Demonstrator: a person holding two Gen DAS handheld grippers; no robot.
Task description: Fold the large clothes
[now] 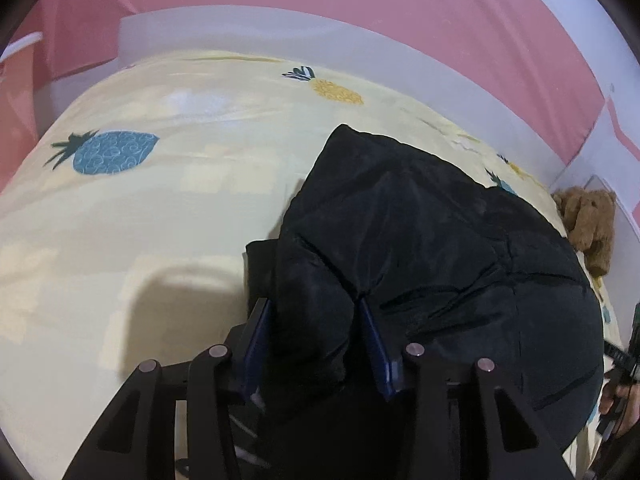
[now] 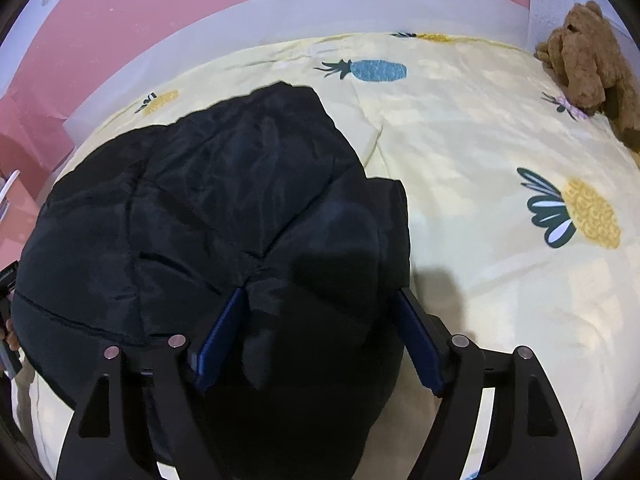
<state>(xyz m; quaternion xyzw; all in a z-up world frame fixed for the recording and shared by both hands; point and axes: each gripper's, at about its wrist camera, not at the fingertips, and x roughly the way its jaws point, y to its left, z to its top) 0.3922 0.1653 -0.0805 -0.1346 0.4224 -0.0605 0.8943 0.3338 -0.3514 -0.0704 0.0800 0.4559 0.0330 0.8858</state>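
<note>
A black padded jacket [image 1: 420, 220] lies bunched on a pale yellow bedsheet [image 1: 160, 220] printed with pineapples. My left gripper [image 1: 314, 308] is shut on a thick fold at the jacket's near left edge; the fabric fills the gap between both blue pads. In the right wrist view the same jacket [image 2: 220, 184] spreads to the left over the sheet [image 2: 480, 160]. My right gripper [image 2: 320, 296] stands open wide over the jacket's near right part. Its fingers straddle a bulge of fabric without squeezing it, and the right pad sits just off the jacket's edge.
A brown teddy bear [image 2: 588, 52] sits at the far right of the bed, also seen as the teddy bear [image 1: 588, 224]. A white bed rim [image 1: 240, 28] and pink wall [image 2: 160, 20] run behind. A hand [image 1: 620, 400] shows at the right edge.
</note>
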